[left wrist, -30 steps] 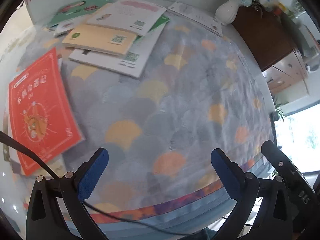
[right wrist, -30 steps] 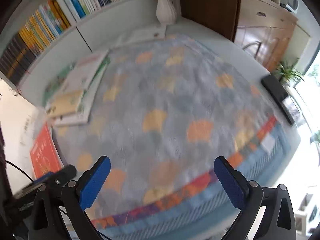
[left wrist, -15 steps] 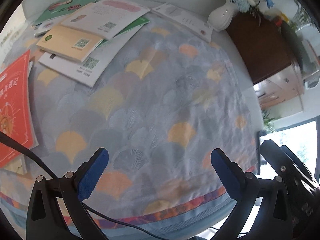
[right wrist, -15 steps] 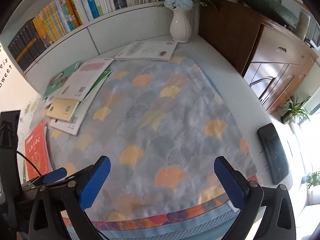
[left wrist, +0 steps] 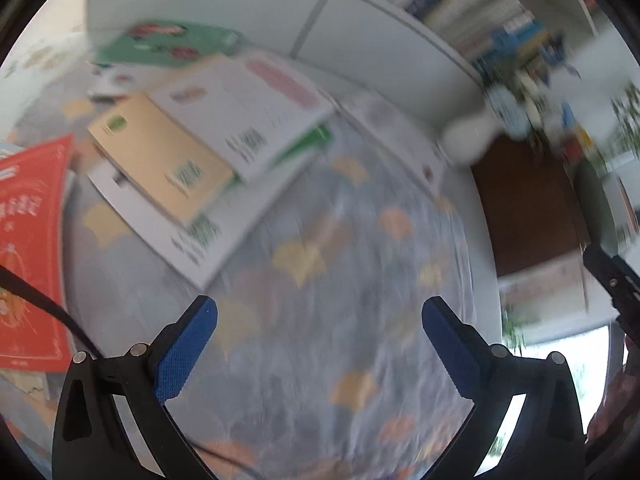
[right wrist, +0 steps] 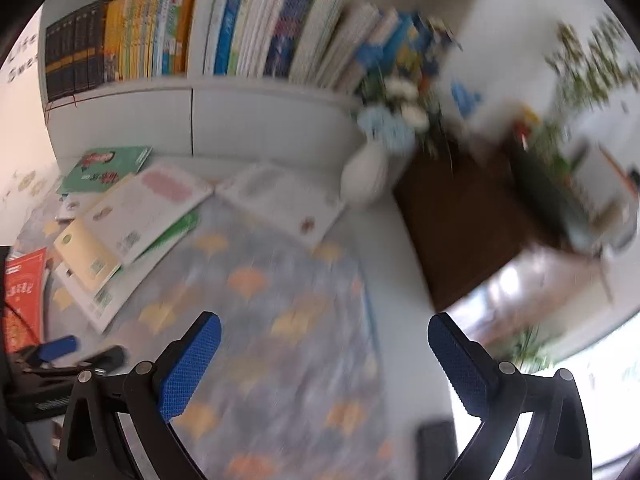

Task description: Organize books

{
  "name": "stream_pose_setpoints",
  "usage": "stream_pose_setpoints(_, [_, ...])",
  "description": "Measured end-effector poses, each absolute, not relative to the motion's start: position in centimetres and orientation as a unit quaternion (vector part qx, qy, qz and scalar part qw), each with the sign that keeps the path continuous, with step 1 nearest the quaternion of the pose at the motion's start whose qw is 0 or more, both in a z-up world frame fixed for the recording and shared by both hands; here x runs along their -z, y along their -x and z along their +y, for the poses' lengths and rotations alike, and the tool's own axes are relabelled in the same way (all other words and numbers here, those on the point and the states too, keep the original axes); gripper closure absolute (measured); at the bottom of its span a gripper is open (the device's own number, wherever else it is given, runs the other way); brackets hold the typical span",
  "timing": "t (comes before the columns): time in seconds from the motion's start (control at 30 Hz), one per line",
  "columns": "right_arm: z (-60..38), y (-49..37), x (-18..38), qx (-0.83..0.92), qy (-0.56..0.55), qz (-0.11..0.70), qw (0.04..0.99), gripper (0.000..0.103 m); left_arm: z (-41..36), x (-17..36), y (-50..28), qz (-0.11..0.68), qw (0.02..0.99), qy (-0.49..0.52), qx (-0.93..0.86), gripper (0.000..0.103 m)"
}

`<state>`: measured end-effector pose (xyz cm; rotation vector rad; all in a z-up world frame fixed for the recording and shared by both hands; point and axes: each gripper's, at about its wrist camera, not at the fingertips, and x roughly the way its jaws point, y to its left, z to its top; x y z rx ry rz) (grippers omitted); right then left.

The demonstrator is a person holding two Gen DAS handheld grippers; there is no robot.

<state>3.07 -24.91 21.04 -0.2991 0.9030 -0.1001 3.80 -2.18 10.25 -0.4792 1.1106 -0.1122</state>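
Observation:
Loose books lie on a scallop-patterned cloth (left wrist: 320, 280): a tan book (left wrist: 160, 160) on a large white one (left wrist: 208, 216), a white book with a pink label (left wrist: 256, 100), a green book (left wrist: 168, 42) behind, and a red book (left wrist: 28, 240) at the left. A thin white booklet (right wrist: 280, 204) lies near the vase. My left gripper (left wrist: 320, 334) is open above the cloth, empty. My right gripper (right wrist: 324, 354) is open too, with nothing between its fingers. Both views are blurred by motion.
A white shelf holds upright rows of books (right wrist: 248, 32) behind the table. A white vase (right wrist: 366, 178) with flowers stands at the back right beside a dark wooden cabinet (right wrist: 460, 224). A black flat object (right wrist: 436, 448) lies near the cloth's right front.
Both views have swung upward and toward the back of the table, so the book pile and shelf now appear larger. Both grippers stay open and empty.

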Motion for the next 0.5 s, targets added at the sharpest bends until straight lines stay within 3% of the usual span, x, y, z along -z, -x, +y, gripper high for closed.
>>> stream_pose_setpoints(0.17, [-27.0, -8.7, -21.0, -0.022, 0.118, 0.421, 0.899, 0.000, 0.1, -14.9, -6.0, 0.469, 0.853, 0.226, -0.041, 0.001])
stream_pose_setpoints(0.3, [-29.0, -13.5, -19.2, -0.109, 0.096, 0.429, 0.892, 0.000, 1.5, -16.3, -8.6, 0.470, 0.852, 0.222, -0.067, 0.001])
stream_pose_setpoints(0.4, [-30.8, -17.5, -15.7, -0.152, 0.019, 0.483, 0.862, 0.000, 1.4, -15.8, -10.6, 0.479, 0.855, 0.186, -0.064, 0.001])
stream_pose_setpoints(0.5, [-31.5, -20.2, -10.9, -0.248, -0.182, 0.527, 0.792, 0.000, 2.6, -13.7, -13.1, 0.503, 0.845, 0.168, -0.073, 0.001])
